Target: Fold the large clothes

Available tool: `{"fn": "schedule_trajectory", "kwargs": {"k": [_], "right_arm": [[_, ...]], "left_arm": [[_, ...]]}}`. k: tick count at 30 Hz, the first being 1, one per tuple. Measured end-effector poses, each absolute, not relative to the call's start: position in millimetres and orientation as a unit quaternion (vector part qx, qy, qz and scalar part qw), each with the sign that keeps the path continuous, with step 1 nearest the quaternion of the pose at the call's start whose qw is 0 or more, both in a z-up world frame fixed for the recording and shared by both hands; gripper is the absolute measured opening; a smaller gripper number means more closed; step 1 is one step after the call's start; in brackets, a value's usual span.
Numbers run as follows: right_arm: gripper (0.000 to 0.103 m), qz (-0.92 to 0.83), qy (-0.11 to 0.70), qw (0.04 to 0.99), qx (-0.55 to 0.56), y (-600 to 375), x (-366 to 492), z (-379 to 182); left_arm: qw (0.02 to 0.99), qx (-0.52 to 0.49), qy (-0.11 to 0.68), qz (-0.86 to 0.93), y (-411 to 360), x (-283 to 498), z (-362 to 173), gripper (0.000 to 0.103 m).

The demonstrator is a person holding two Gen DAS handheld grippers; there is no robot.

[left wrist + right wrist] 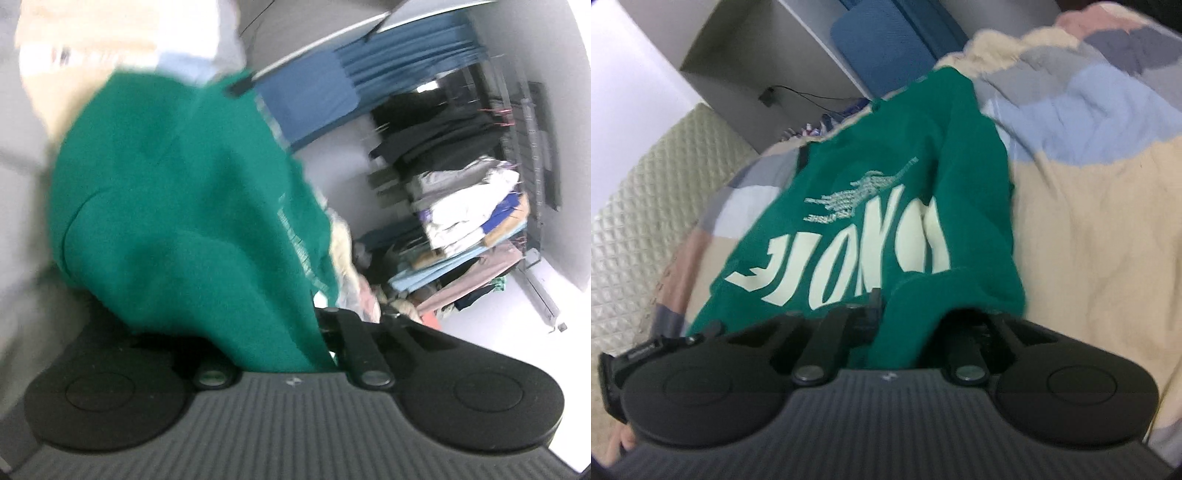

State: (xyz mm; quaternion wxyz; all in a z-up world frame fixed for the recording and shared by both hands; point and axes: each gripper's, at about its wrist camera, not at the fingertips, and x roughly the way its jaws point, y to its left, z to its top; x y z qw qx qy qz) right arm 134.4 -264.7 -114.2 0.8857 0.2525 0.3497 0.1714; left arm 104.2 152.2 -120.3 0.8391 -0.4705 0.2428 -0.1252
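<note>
A green sweatshirt [871,177] with large pale lettering lies spread on a bed cover [1089,221] patterned in beige, blue and grey. In the right wrist view its near edge bunches up into my right gripper [905,310], whose jaws are closed on the fabric; the cloth hides the right finger. In the left wrist view the same green sweatshirt [177,192] fills the middle, blurred, and a fold of it runs down between the jaws of my left gripper [314,325], which is shut on it. There the left finger is covered by cloth.
A metal rack [461,206] stacked with folded and hanging clothes stands at the right by a white wall. Blue curtains [332,85] hang behind the bed. A quilted white mattress edge [646,206] and a grey cabinet [757,44] lie to the left.
</note>
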Motion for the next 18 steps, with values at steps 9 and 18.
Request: {"fn": "schedule_trajectory", "kwargs": {"k": [9,18], "right_arm": [[0.007,0.256,0.159,0.944,0.133,-264,61,-12],[0.007,0.293,0.055,0.945,0.134,-289,40,117]], "left_arm": [[0.863,-0.449,0.137,-0.183,158,43,-52,0.005],[0.891,-0.392,0.047,-0.223,148,-3,85,0.005]]}}
